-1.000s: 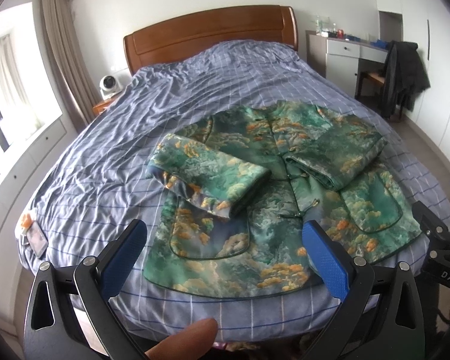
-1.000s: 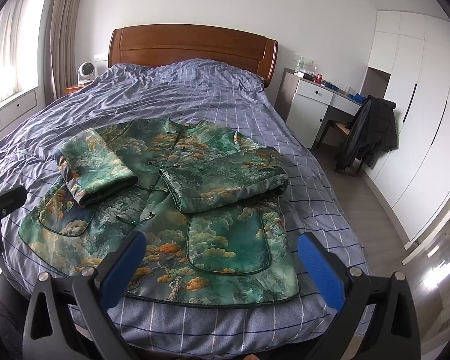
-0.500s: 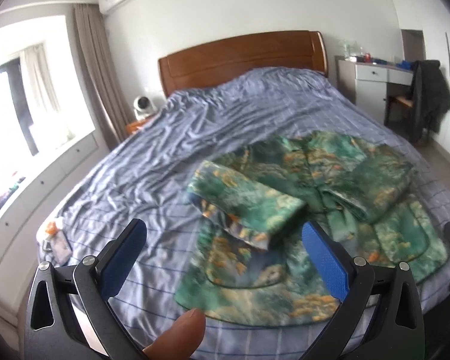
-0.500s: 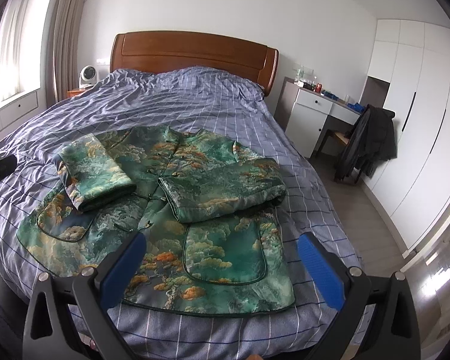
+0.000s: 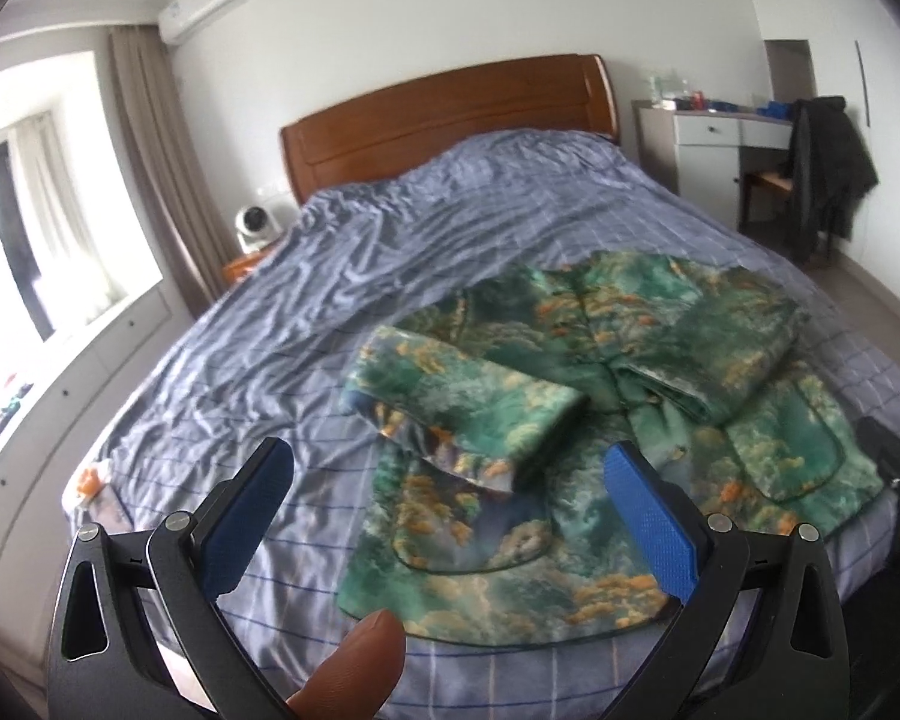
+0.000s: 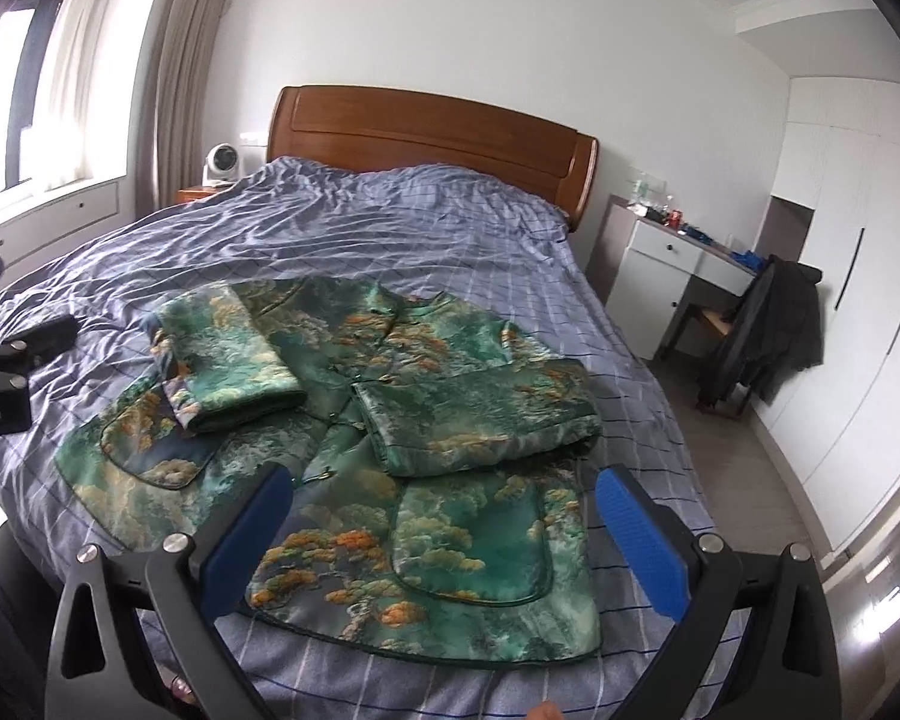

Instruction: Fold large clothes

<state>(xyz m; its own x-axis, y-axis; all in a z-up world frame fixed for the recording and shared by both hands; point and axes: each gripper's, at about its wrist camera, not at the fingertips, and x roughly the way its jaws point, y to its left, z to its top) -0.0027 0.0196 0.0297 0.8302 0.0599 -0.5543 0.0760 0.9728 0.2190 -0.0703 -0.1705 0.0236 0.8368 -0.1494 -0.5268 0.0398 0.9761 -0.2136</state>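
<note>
A green jacket with orange print (image 5: 570,468) lies flat on the bed's near end, front up, both sleeves folded in over the chest. It also shows in the right wrist view (image 6: 390,438). My left gripper (image 5: 447,516) is open and empty, above the jacket's lower left hem. My right gripper (image 6: 444,534) is open and empty, above the jacket's lower right hem and pocket. Neither touches the cloth.
The bed has a blue checked cover (image 5: 390,252) and a wooden headboard (image 6: 432,138). A white desk (image 6: 678,276) and a chair with a dark coat (image 6: 774,330) stand to the right. A small fan (image 5: 258,228) sits on the nightstand. Wardrobes line the right wall.
Both grippers have risen and tilted up, so more of the room shows. The left one has also swung to the left. The jacket has not moved.
</note>
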